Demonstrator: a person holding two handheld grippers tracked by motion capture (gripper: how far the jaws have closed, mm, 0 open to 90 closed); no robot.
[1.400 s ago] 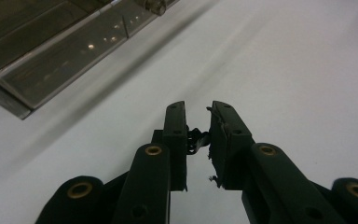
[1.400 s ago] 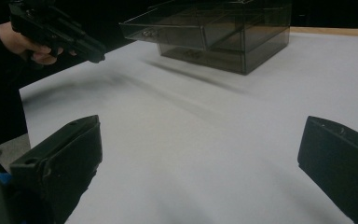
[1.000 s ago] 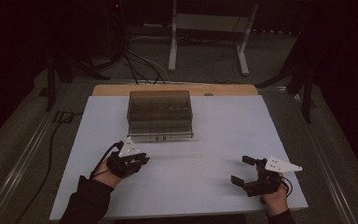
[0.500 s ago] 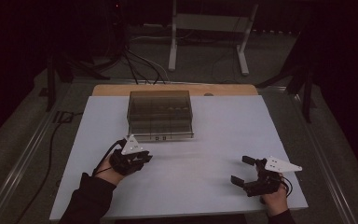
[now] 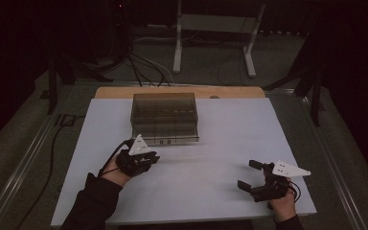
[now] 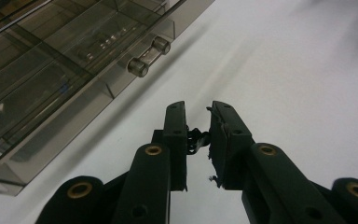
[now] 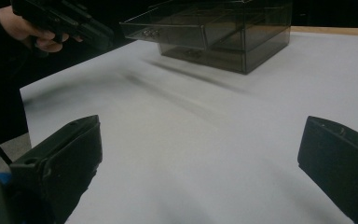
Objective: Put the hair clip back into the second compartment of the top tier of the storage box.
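room: dark, metal stand legs and cables on the floor at 12 o'clock behind the bench
bench: white sheet on a wood top, we see bare surface across the front half
drawer box: smoked clear plastic, at 11 o'clock from bench centre; lower drawer sticks out toward us, its handle faces the left claw
left claw: jaws drawn nearly together, nothing between the pads, just a bit of its own wire; sits just beside the drawer front at 7 o'clock from the box
right claw: jaws spread wide, empty, resting low at 4 o'clock, well apart from the box
change: over the last second we see the left claw edge slightly toward the drawer front; right claw same spot, box same spot
meaning: we judge the left claw is lining up on the handle to push or pull the drawer; no contact yet
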